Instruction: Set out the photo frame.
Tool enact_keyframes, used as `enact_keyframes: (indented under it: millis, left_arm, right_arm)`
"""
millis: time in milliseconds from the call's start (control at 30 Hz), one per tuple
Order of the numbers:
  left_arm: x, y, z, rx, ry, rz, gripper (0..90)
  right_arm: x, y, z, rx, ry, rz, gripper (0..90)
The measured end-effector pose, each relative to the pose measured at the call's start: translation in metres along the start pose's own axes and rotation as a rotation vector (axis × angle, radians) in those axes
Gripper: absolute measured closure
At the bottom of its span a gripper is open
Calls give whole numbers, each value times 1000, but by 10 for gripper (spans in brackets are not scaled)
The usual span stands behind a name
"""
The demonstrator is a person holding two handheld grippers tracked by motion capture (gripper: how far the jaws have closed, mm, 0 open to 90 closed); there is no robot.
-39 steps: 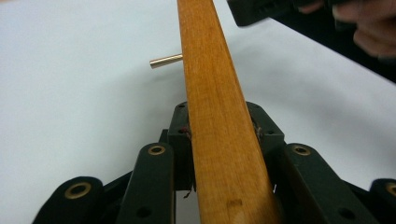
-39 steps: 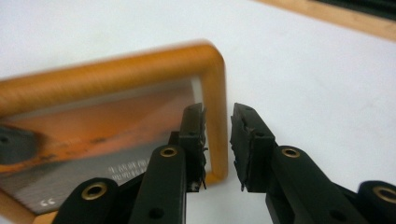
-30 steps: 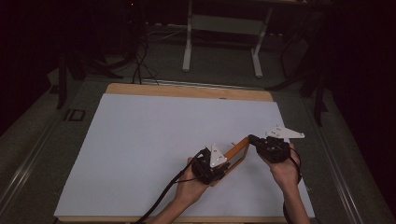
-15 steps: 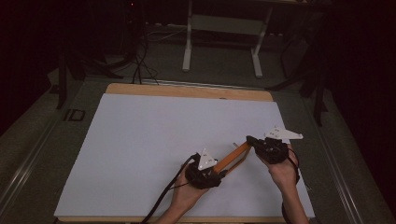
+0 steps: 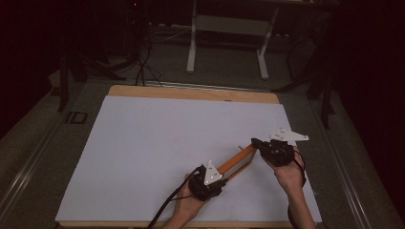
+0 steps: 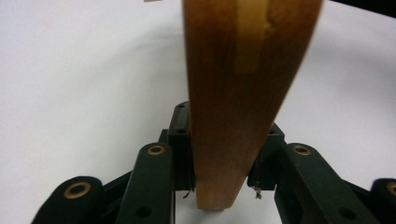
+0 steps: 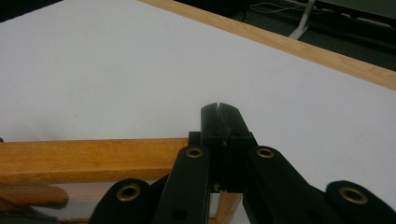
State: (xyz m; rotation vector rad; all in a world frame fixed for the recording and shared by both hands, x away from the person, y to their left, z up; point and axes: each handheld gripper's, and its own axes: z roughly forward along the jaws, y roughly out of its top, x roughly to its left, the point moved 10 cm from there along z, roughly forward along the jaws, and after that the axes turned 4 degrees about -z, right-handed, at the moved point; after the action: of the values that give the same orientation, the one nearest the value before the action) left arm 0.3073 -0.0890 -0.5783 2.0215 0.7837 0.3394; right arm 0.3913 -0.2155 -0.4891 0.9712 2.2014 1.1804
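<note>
A slim wooden frame (image 5: 239,160) lies slanted between my two grippers on the white sheet (image 5: 157,138). My left gripper (image 5: 224,175) is at its near end. In the left gripper view the wooden bar (image 6: 233,93) stands between the jaws of the left gripper (image 6: 219,182), which have just closed and press on it from both sides. My right gripper (image 5: 256,143) is at the frame's far end. In the right gripper view its tips (image 7: 218,108) meet, and the frame's corner (image 7: 84,158) runs under the jaws. I cannot tell whether they pinch anything thin.
The white sheet covers a wooden board whose bare far edge (image 5: 191,92) shows beyond it, also seen as the board edge (image 7: 299,46). A grey table stand (image 5: 227,28) and cables (image 5: 143,57) sit on the dark floor behind.
My left gripper has sunk and come nearer the front edge, taking the frame's near end down with it. The right gripper has kept still.
</note>
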Motion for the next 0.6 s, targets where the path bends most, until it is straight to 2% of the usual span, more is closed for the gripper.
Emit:
enact_keyframes:
  millis: [167, 367, 400, 433, 600]
  left_arm:
    - [6, 11, -4, 8, -17, 32, 688]
    - [13, 38, -11, 17, -53, 60, 688]
    - [13, 38, -11, 17, -53, 60, 689]
    - [15, 46, -14, 15, -72, 61, 689]
    - [24, 68, -25, 9, -124, 68, 690]
  right_arm:
    - [-5, -1, -2, 4, -9, -9, 883]
    - [-6, 0, -7, -7, 10, -7, 792]
    - [-6, 0, -7, -7, 10, -7, 792]
    - [-7, 1, -8, -10, 11, -6, 773]
    - [-11, 4, -13, -30, 3, 9, 699]
